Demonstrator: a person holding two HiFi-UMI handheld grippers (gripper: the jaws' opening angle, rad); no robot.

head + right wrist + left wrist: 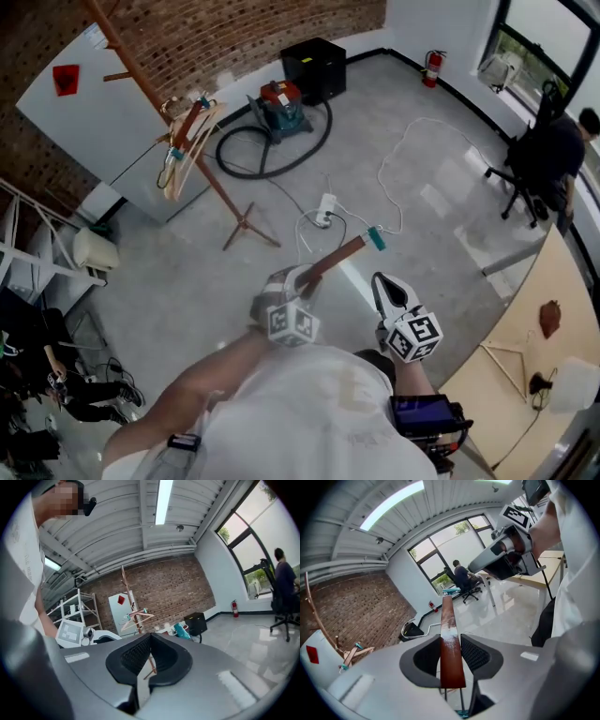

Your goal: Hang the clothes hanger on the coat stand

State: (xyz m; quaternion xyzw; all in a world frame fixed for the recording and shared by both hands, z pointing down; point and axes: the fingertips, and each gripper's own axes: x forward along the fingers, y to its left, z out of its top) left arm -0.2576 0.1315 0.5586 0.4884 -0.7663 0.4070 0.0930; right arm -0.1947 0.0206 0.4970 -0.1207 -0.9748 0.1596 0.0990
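Note:
My left gripper [305, 278] is shut on one arm of a dark brown wooden clothes hanger [342, 253] that sticks out forward and to the right, ending in a teal clip [375, 237]. In the left gripper view the brown arm [451, 653] is pinched between both pads. To its right my right gripper [382, 281] is shut and holds nothing, its pads meeting at the tips [150, 634]. The wooden coat stand [178, 131] leans up at the far left with other pale hangers [186, 148] on it. The stand [125, 590] also shows ahead in the right gripper view.
A red and teal vacuum cleaner [281, 103] with a black hose lies behind the stand, next to a black box [314, 66]. A power strip [325, 208] and white cable cross the floor. A white cabinet [103, 112], a rack [28, 244], a seated person [553, 150] and a wooden table [534, 328] ring the room.

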